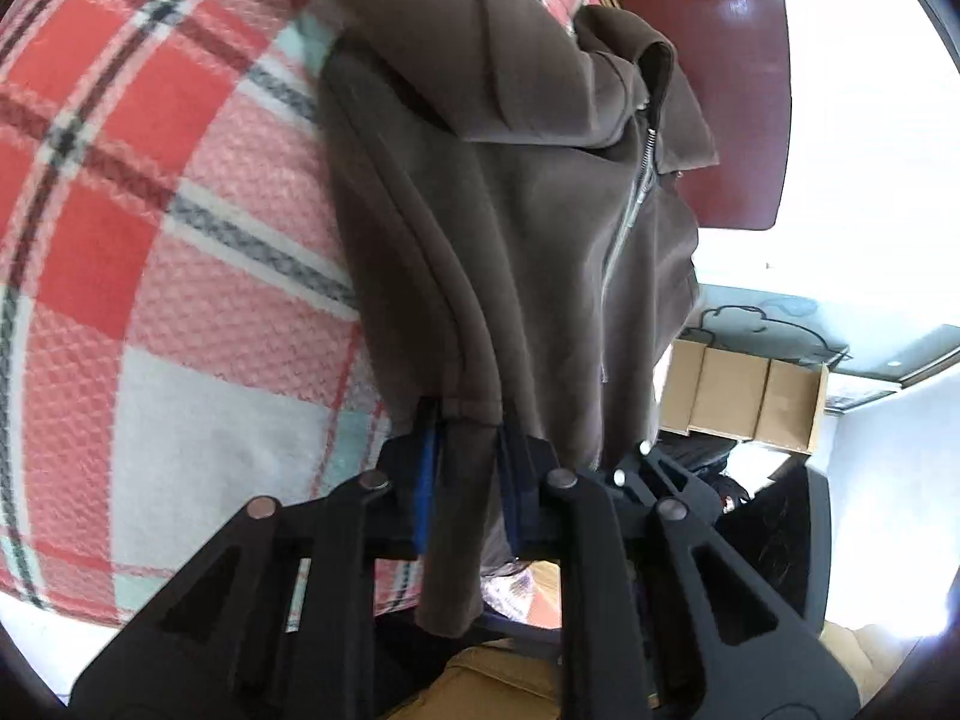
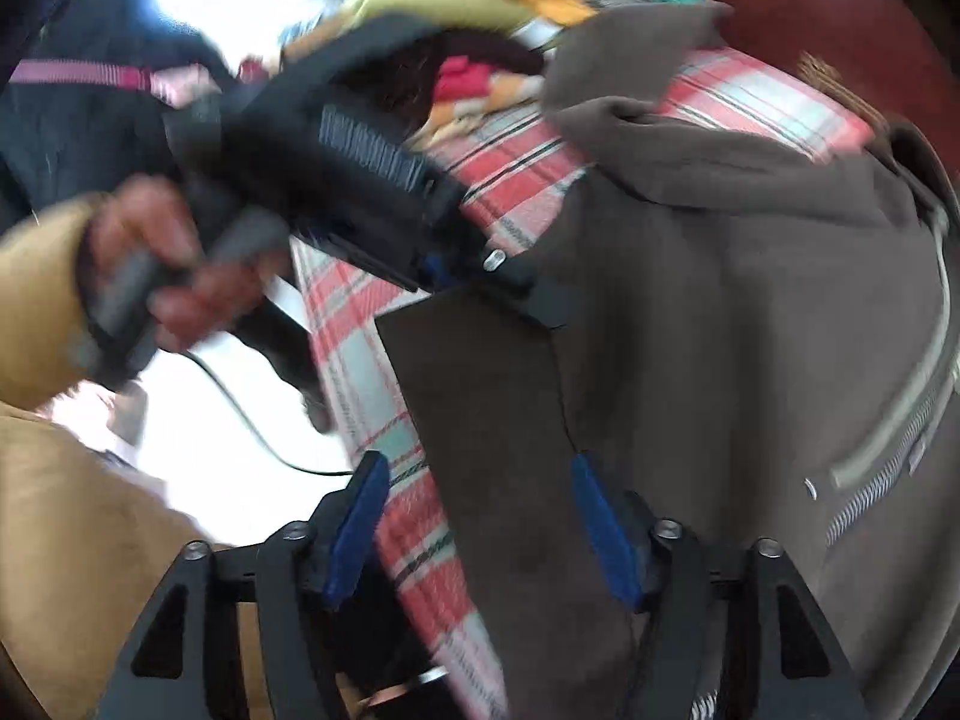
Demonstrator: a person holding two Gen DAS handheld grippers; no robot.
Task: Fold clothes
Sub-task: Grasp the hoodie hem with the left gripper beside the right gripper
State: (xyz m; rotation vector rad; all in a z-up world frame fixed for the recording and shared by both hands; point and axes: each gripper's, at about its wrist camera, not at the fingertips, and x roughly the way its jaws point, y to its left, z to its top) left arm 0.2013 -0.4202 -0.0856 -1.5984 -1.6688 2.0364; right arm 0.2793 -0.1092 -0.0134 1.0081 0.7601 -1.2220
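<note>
A brown zip-up hoodie (image 1: 528,228) lies on a red plaid blanket (image 1: 150,192). My left gripper (image 1: 465,420) is shut on a hem fold of the hoodie, which hangs between its blue pads (image 1: 427,468). In the right wrist view the hoodie (image 2: 750,312) fills the right side, its zipper (image 2: 900,408) running diagonally. My right gripper (image 2: 480,516) is open, its blue pads (image 2: 354,528) on either side of a flat brown part of the hoodie. The left gripper (image 2: 516,276) shows there too, held by a hand (image 2: 174,264).
A pile of other clothes (image 2: 480,12) sits at the far end of the blanket (image 2: 516,168). A dark red headboard (image 1: 720,60) stands behind. A cardboard box (image 1: 750,396) is off to the right. A cable (image 2: 252,420) hangs over the white floor.
</note>
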